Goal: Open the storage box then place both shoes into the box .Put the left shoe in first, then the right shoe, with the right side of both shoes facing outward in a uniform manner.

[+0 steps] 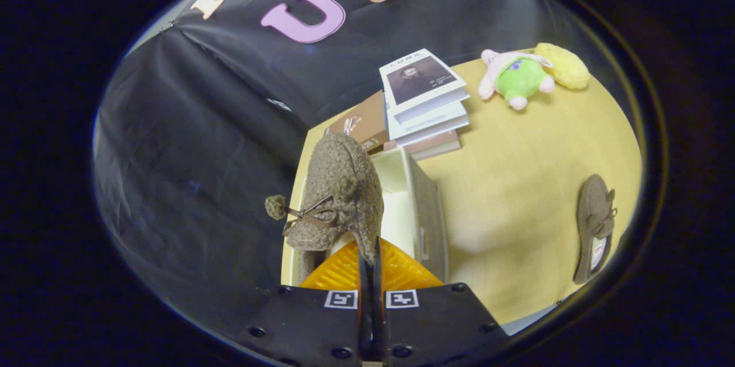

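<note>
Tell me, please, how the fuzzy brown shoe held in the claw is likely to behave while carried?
Pinched by its thin edge in the claw, the shoe probably sags or swings; it looks soft. Its woolly surface likely resists slipping. The pom-pom may snag on the storage box.

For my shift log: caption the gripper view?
Tongs shut on a fuzzy shoe above the open box; second shoe on the table.
</note>
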